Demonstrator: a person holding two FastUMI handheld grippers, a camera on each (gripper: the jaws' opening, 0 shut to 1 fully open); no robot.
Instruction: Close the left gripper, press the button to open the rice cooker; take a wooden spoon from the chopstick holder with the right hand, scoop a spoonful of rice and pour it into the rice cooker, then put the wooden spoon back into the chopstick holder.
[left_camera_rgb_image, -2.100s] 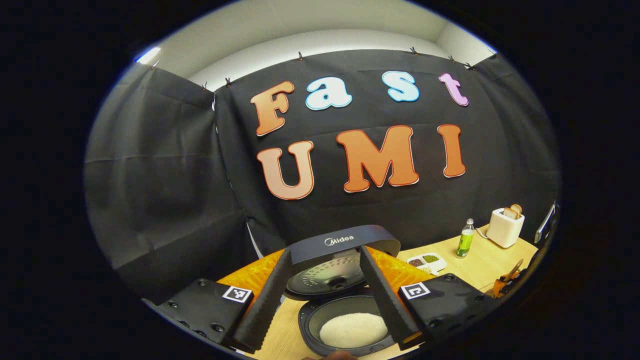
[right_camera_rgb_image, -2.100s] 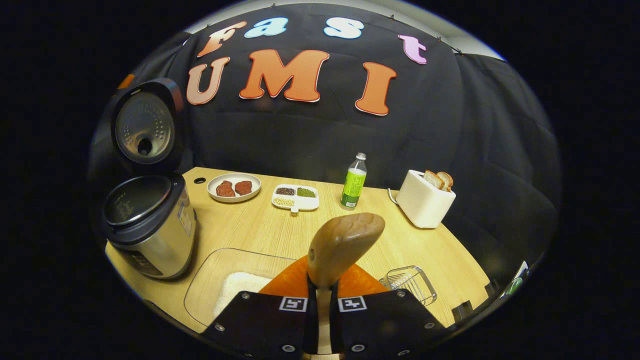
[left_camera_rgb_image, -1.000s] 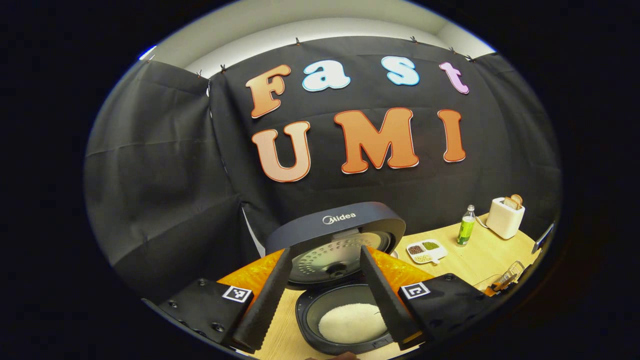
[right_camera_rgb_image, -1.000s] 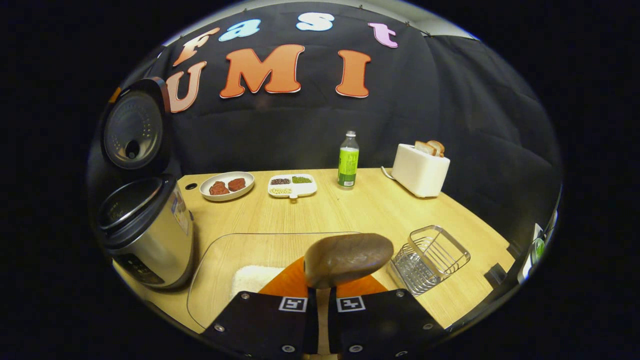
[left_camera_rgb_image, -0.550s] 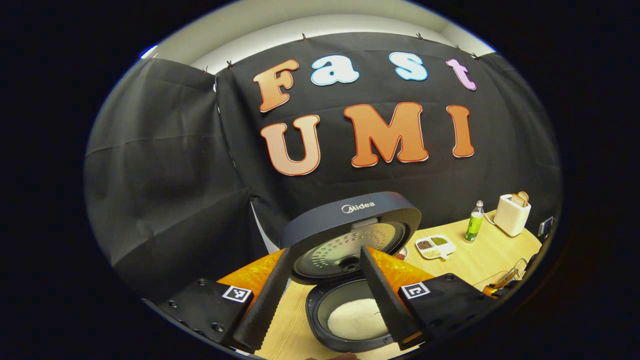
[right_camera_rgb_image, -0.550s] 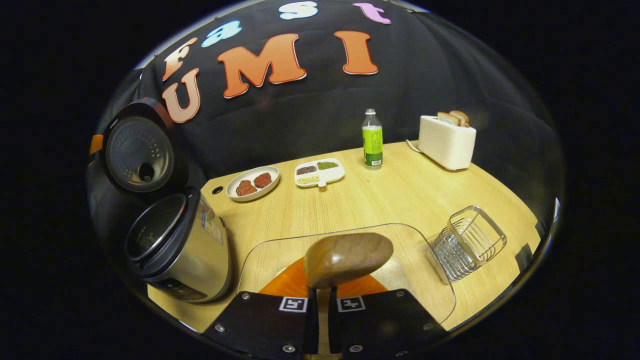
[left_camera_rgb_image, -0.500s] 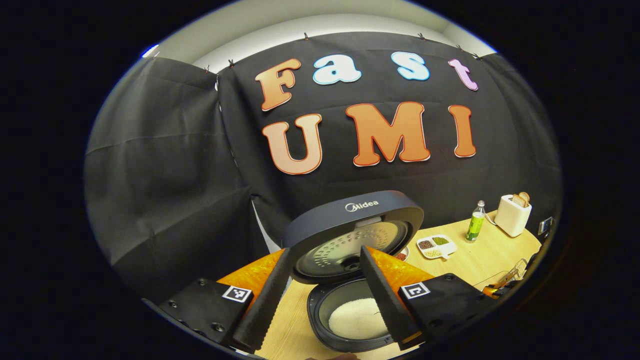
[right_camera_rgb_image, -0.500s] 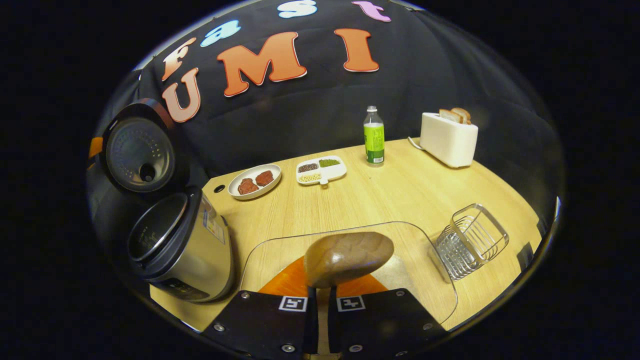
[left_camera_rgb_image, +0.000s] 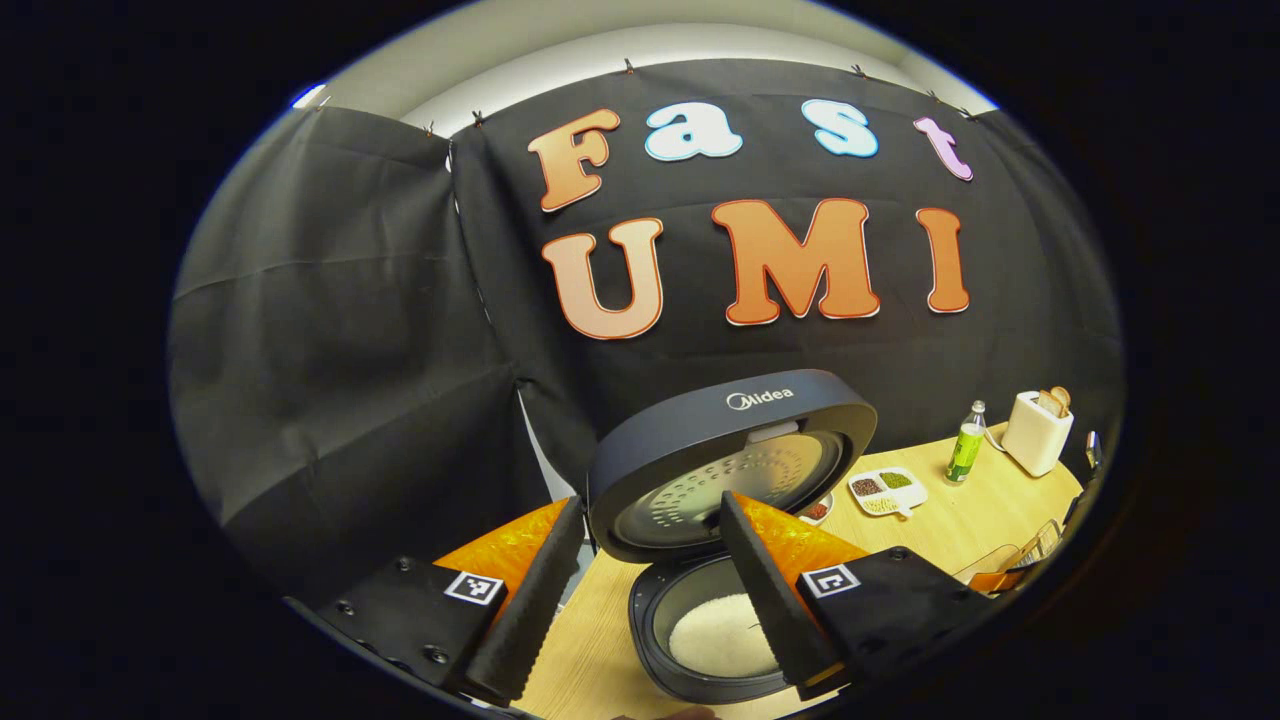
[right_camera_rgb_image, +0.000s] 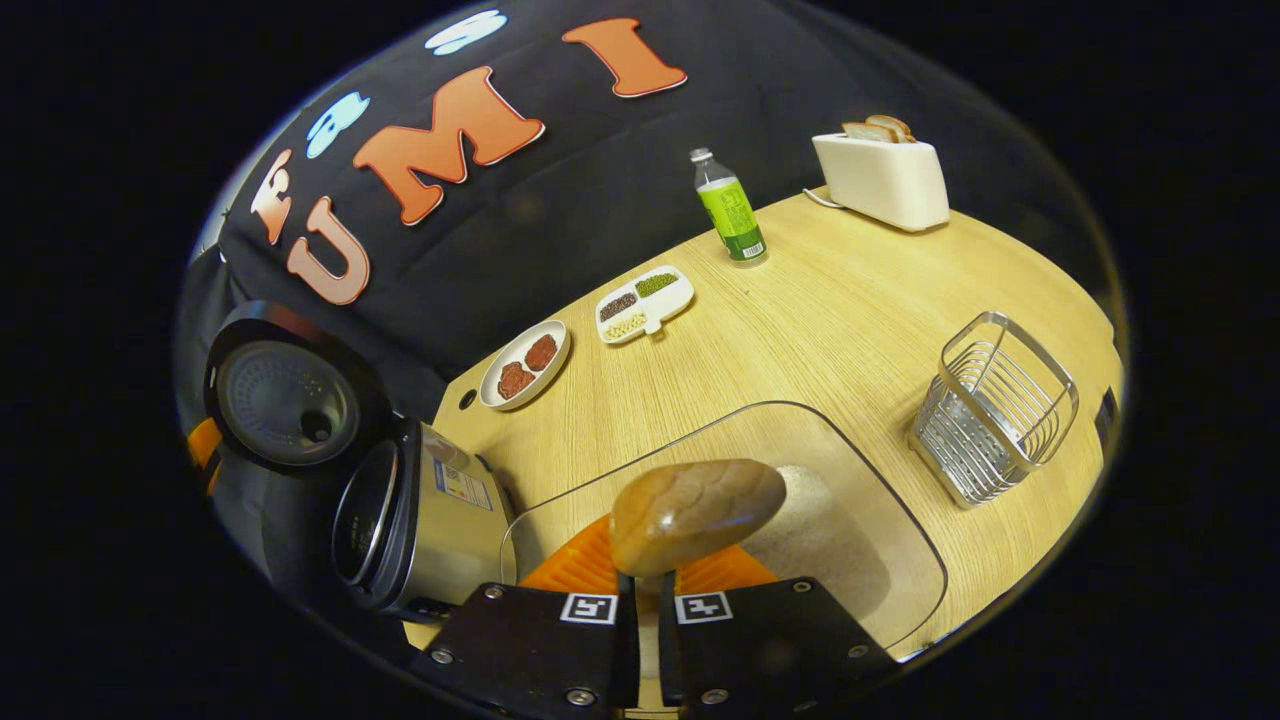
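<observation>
The rice cooker (left_camera_rgb_image: 700, 640) stands open with its lid (left_camera_rgb_image: 735, 450) raised and white rice (left_camera_rgb_image: 715, 645) in the pot. My left gripper (left_camera_rgb_image: 650, 505) hangs open just in front of and above it, holding nothing. In the right gripper view my right gripper (right_camera_rgb_image: 647, 590) is shut on the handle of the wooden spoon (right_camera_rgb_image: 697, 513). The spoon's rounded bowl hovers over the clear tray (right_camera_rgb_image: 880, 530), which holds a patch of rice (right_camera_rgb_image: 810, 535). The wire chopstick holder (right_camera_rgb_image: 995, 405) stands to the right of the tray, and the rice cooker (right_camera_rgb_image: 420, 520) is at the left.
On the wooden table (right_camera_rgb_image: 820, 320) toward the back are a plate of meat (right_camera_rgb_image: 525, 352), a divided dish of beans (right_camera_rgb_image: 645, 292), a green bottle (right_camera_rgb_image: 730, 210) and a white toaster (right_camera_rgb_image: 882, 170) with bread. Black cloth walls close off the back and left.
The right gripper has tilted and swung with the spoon over the tray, nearer the wire holder. The left gripper has drifted left, so the cooker sits further right in its view.
</observation>
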